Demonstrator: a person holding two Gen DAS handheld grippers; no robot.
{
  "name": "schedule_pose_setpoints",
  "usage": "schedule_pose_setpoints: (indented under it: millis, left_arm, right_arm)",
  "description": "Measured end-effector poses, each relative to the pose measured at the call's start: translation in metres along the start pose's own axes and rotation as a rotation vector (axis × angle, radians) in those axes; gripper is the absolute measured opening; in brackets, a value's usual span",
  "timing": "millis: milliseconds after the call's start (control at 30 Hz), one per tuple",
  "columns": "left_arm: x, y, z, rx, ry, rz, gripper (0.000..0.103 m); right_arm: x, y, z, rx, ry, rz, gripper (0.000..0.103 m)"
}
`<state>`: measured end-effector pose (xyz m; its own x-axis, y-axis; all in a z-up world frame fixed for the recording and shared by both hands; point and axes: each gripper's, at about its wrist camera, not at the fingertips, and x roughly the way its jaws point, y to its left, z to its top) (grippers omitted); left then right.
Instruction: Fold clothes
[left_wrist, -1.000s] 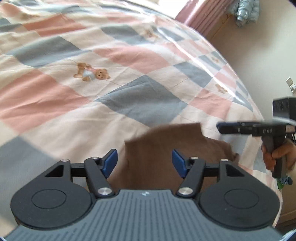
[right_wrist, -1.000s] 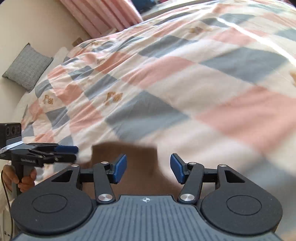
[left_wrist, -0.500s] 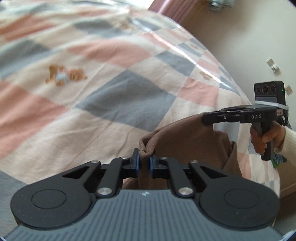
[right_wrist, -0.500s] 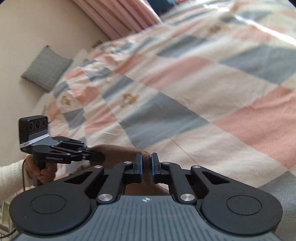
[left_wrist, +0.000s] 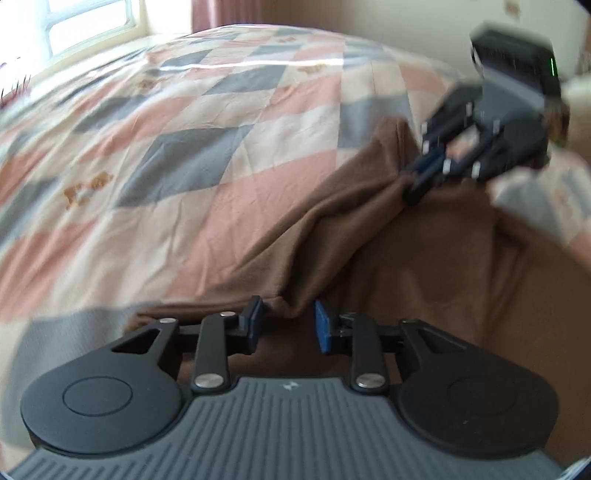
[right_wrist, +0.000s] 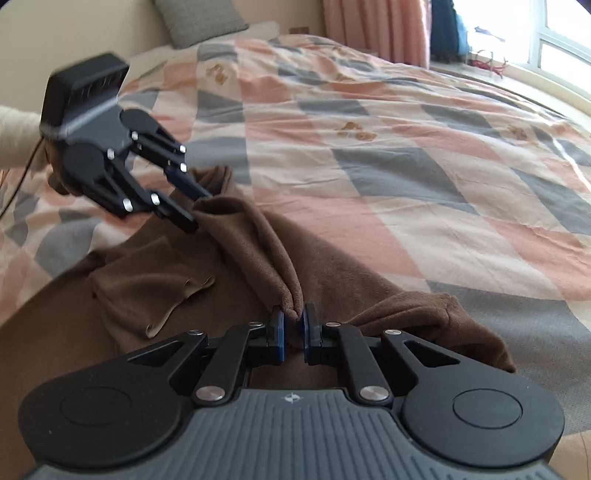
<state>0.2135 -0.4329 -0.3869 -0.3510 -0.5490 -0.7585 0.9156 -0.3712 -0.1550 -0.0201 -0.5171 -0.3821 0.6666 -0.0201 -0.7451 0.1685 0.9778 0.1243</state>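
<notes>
right wrist view: the right gripper has its jaws narrowed onto a pinched ridge of the brown garment. the garment lies on the checked quilt; its raised fold runs from this gripper to the left gripper, whose fingertips touch the far end of the fold. left wrist view: the left gripper has its jaws parted, blue pads on either side of the garment's edge, clamping nothing. the right gripper, blurred, holds cloth beyond. a grey cushion rests against the wall.
</notes>
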Motion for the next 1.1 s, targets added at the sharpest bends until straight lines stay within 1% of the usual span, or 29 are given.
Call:
schedule_pose_setpoints:
  millis: [100,167,200,267,300,333,367,400,433,500,567,600,633,667,733,767,833,933,967,1000,1033,1067,1100]
  left_arm:
    - [-0.019,0.018,0.009,-0.218,-0.075,-0.095,0.031]
    - [-0.017,0.029,0.019,-0.316,-0.098,-0.115,0.031]
    - [-0.015,0.035,0.024,-0.359,-0.102,-0.116,0.03]
    - [-0.006,0.047,0.03,-0.458,-0.108,-0.098,0.03]
    - [-0.003,0.052,0.031,-0.494,-0.103,-0.085,0.03]
    - [0.0,0.052,0.031,-0.5,-0.094,-0.064,0.03]
    - [0.003,0.049,0.032,-0.477,-0.088,-0.041,0.03]
    - [0.009,0.04,0.032,-0.43,-0.07,-0.029,0.03]
    - [0.016,0.029,0.032,-0.376,-0.041,-0.024,0.03]
    - [0.03,0.007,0.029,-0.271,0.021,-0.016,0.03]
    - [0.044,-0.015,0.019,-0.179,0.094,-0.006,0.03]
    - [0.048,-0.025,0.012,-0.131,0.118,0.016,0.03]
    - [0.046,-0.033,0.007,-0.086,0.121,0.041,0.03]
    - [0.04,-0.04,0.003,-0.047,0.113,0.066,0.03]
    - [0.027,-0.048,-0.002,0.013,0.093,0.113,0.029]
    - [0.016,-0.044,-0.001,0.011,0.069,0.133,0.029]
    - [-0.003,-0.025,0.007,-0.036,0.019,0.174,0.031]
    - [-0.018,0.016,0.018,-0.137,-0.005,0.244,0.035]
    - [-0.02,0.031,0.02,-0.163,-0.005,0.266,0.037]
    - [-0.02,0.044,0.02,-0.183,0.006,0.261,0.042]
    - [-0.017,0.056,0.02,-0.2,0.025,0.234,0.05]
    - [-0.015,0.068,0.02,-0.216,0.045,0.208,0.054]
    - [-0.01,0.076,0.02,-0.207,0.067,0.188,0.056]
  right_arm:
    - [-0.004,0.012,0.002,-0.054,0.033,0.024,0.029]
    - [-0.008,0.013,0.005,-0.042,0.05,0.018,0.032]
    - [-0.012,0.008,0.006,0.009,0.044,0.029,0.032]
    - [-0.023,-0.012,0.01,0.171,-0.003,0.046,0.032]
    - [-0.029,-0.021,0.012,0.236,-0.041,0.032,0.033]
    - [-0.034,-0.029,0.014,0.288,-0.08,0.014,0.033]
    - [-0.039,-0.037,0.016,0.34,-0.119,-0.004,0.033]
    - [-0.042,-0.044,0.017,0.373,-0.148,-0.026,0.034]
    - [-0.041,-0.048,0.017,0.382,-0.156,-0.054,0.035]
    - [-0.028,-0.053,0.015,0.372,-0.1,-0.129,0.036]
    - [-0.016,-0.057,0.002,0.372,-0.034,-0.169,0.035]
    - [-0.011,-0.059,-0.006,0.375,-0.003,-0.183,0.034]
    - [-0.005,-0.06,-0.014,0.377,0.029,-0.197,0.034]
    - [-0.005,-0.061,-0.02,0.386,0.035,-0.206,0.034]
    - [-0.013,-0.062,-0.02,0.411,0.016,-0.217,0.034]
    - [-0.017,-0.062,-0.019,0.422,0.009,-0.223,0.034]
    - [-0.026,-0.06,-0.013,0.431,-0.021,-0.239,0.035]
    - [-0.037,-0.054,0.004,0.38,-0.065,-0.253,0.039]
    - [-0.038,-0.052,0.008,0.345,-0.065,-0.254,0.043]
    - [-0.038,-0.049,0.012,0.304,-0.059,-0.256,0.045]
    - [-0.037,-0.046,0.015,0.261,-0.042,-0.255,0.046]
    - [-0.035,-0.044,0.016,0.217,-0.016,-0.253,0.047]
    - [-0.034,-0.042,0.015,0.177,0.008,-0.252,0.047]
